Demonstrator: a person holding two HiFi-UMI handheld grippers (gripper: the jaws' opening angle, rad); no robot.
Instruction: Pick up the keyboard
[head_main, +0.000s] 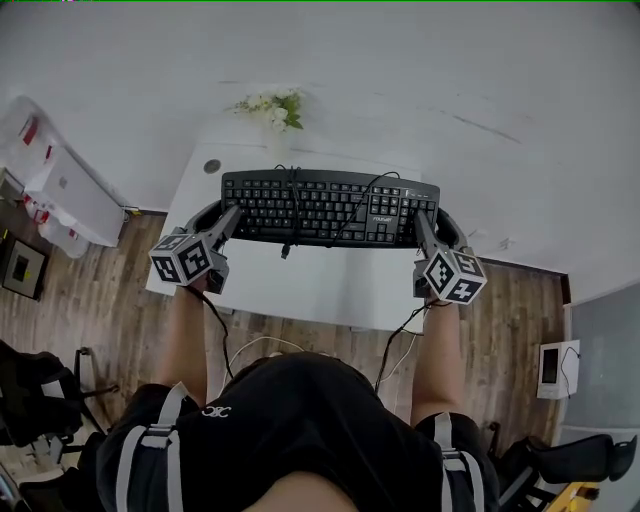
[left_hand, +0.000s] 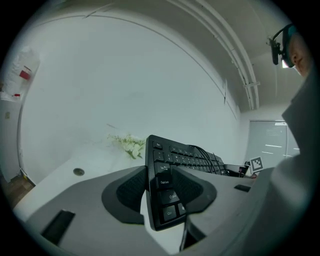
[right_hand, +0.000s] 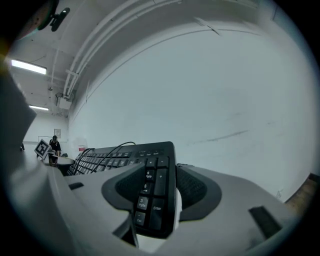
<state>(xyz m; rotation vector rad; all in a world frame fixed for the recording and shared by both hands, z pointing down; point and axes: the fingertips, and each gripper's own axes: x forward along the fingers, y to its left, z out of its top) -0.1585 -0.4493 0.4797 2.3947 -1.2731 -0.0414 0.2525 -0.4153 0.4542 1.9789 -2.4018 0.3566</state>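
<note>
Head view looks down on a black plastic full-size keyboard carried level between the 2 grippers, 1 at each short end, above the far part of a white rectangular desk. Gripping both ends makes sense, I judge: a long, thin board would tip or twist from 1 grip, while 2 matched grips hold it flat.

The left gripper has its fingers pinching the end with the Caps Lock and Ctrl keys, 1 pad on the key face and 1 under the base. The right gripper has its fingers pinching the number-pad end the same way. Both pairs stand fairly wide only because the board's thickness fills the gap.

A thin black cable lies looped over the keys, probably so it does not drag. A small bunch of white flowers with green leaves sits at the desk's back edge, well apart from the grips.

The board's underside is hidden in every view. From above alone I cannot tell its height, but the left gripper view shows the desk lower down, so I judge it off the surface. A small dark piece hangs below the front edge, too small to tell whether it is the plug. The marker cubes cover the person's hands.
</note>
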